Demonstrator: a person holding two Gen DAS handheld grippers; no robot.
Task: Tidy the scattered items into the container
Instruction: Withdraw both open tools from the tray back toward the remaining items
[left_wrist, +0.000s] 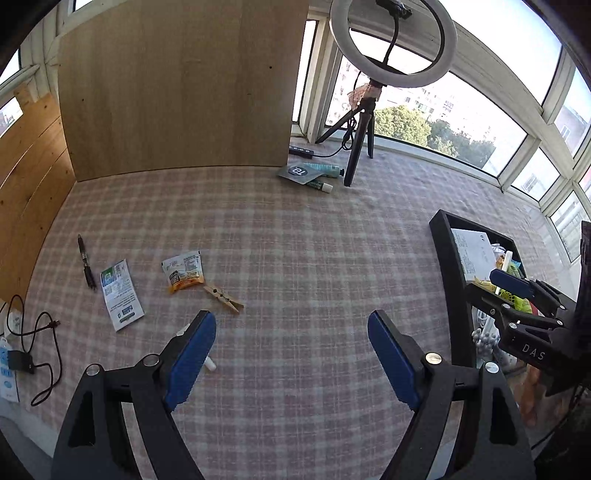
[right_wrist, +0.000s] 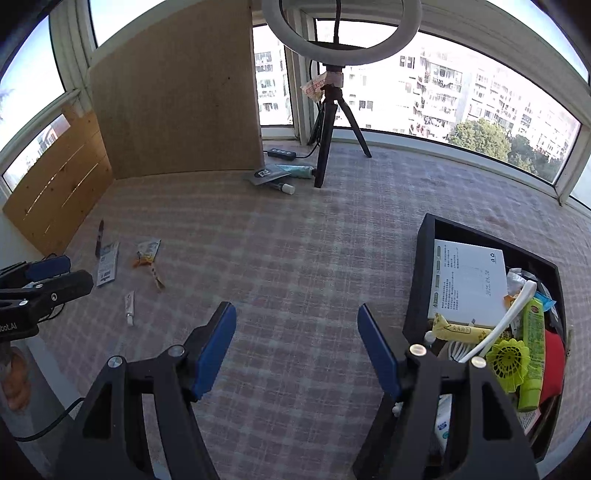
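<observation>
My left gripper (left_wrist: 293, 354) hangs open over the checked tablecloth with nothing between its blue pads. A small white tube (left_wrist: 211, 364) peeks out from behind its left finger. Just beyond lie a wooden clothespin (left_wrist: 223, 294), an orange-and-white sachet (left_wrist: 183, 271), a green-and-white sachet (left_wrist: 122, 293) and a black pen (left_wrist: 85, 262). My right gripper (right_wrist: 297, 347) is open and empty too, close to the left side of the black container (right_wrist: 421, 273). In the container lie a white box (right_wrist: 469, 284), a yellow shuttlecock (right_wrist: 511, 363), a green tube (right_wrist: 533, 354) and other items.
A ring light on a black tripod (right_wrist: 327, 147) stands at the back. By its feet lie a grey packet (right_wrist: 264, 173) and two tubes. A wooden board (left_wrist: 181, 85) leans on the window behind. A power strip with a black cable (left_wrist: 26, 354) lies at the table's left edge.
</observation>
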